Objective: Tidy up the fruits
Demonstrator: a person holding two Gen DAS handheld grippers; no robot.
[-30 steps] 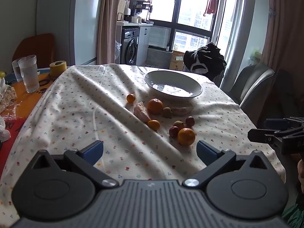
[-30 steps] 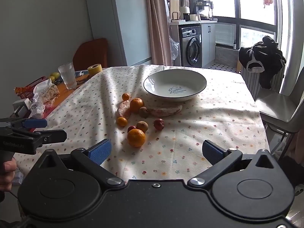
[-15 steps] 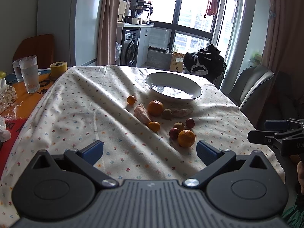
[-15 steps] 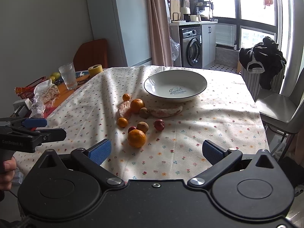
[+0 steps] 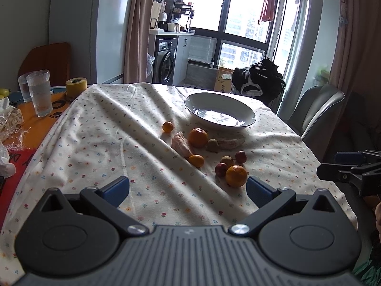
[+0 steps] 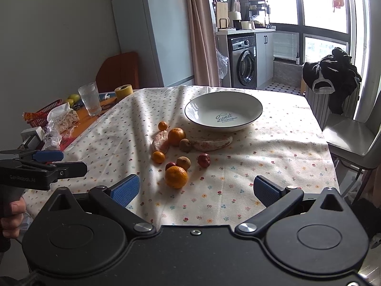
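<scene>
On the flower-printed white tablecloth (image 6: 273,157), loose fruit lies in a cluster just in front of an empty white ceramic bowl (image 6: 223,114) with a dark rim. Nearest is a large round orange (image 6: 176,176), touching a small red fruit (image 6: 170,165). Both the left gripper (image 5: 188,188) and the right gripper (image 6: 195,190) hang at the near table edge with blue-padded jaws spread wide, holding nothing.
</scene>
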